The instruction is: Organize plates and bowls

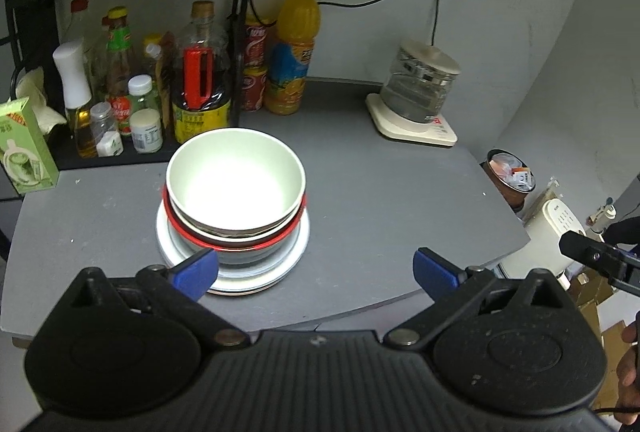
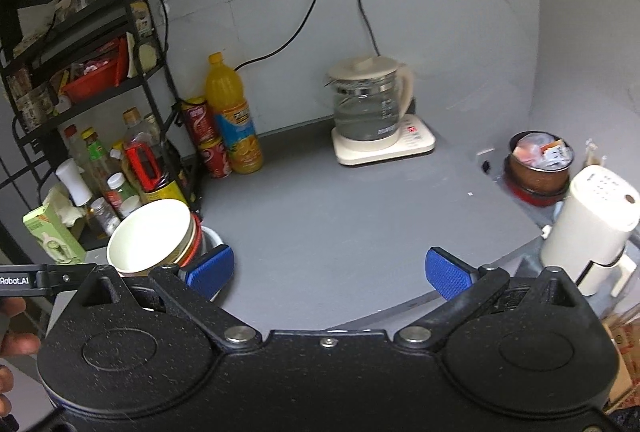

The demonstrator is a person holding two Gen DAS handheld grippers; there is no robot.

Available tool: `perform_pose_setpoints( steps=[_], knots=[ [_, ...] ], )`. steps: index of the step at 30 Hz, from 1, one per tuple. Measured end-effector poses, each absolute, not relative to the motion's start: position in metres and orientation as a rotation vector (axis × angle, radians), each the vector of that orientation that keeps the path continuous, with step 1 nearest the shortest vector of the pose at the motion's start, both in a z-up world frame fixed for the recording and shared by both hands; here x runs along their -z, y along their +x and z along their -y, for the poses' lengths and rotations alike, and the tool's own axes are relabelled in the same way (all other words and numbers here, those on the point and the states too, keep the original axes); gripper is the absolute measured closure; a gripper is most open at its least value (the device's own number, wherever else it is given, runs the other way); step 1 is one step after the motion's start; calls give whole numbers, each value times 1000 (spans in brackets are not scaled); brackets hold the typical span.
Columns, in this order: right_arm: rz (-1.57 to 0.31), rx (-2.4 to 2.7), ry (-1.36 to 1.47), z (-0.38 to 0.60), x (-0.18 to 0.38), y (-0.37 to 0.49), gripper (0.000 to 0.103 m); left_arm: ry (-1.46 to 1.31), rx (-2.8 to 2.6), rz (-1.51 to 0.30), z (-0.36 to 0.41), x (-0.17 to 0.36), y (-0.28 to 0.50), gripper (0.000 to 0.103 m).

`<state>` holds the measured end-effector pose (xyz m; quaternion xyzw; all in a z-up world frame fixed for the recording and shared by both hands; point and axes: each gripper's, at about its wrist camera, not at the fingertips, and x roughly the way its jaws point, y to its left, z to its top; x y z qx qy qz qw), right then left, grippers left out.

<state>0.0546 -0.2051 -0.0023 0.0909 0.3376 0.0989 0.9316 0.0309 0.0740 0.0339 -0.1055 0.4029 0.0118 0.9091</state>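
Bare grey tabletop (image 2: 320, 224) ahead of right gripper (image 2: 330, 270), free passage. Bowl stack (image 1: 236, 192) ahead-left of left gripper (image 1: 316, 272); bottle rack (image 1: 120, 80) behind; kettle (image 2: 372, 108) far ahead.

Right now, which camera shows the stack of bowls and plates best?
The left wrist view: the stack of bowls and plates sits central, seen from above, white bowl on top, red-rimmed dish beneath, plates at the bottom. The right wrist view catches it only at the left edge, partly hidden by the right hand-held gripper.
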Motion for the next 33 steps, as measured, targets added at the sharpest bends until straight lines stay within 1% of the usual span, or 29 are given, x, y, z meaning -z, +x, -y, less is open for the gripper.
perform_pose_setpoints(
  steps=[6,16,33],
  knots=[
    [-669,-175,172,215,-3,39,0,-203,-1,-812,-61,-40,20,0],
    [-685,-198,131,217,-2,17,0,-166,-24,-804,-45,-43,-3,1],
    [-695,-255,114,210,-4,10,0,-157,-63,-807,-42,-44,-18,1]
  ],
)
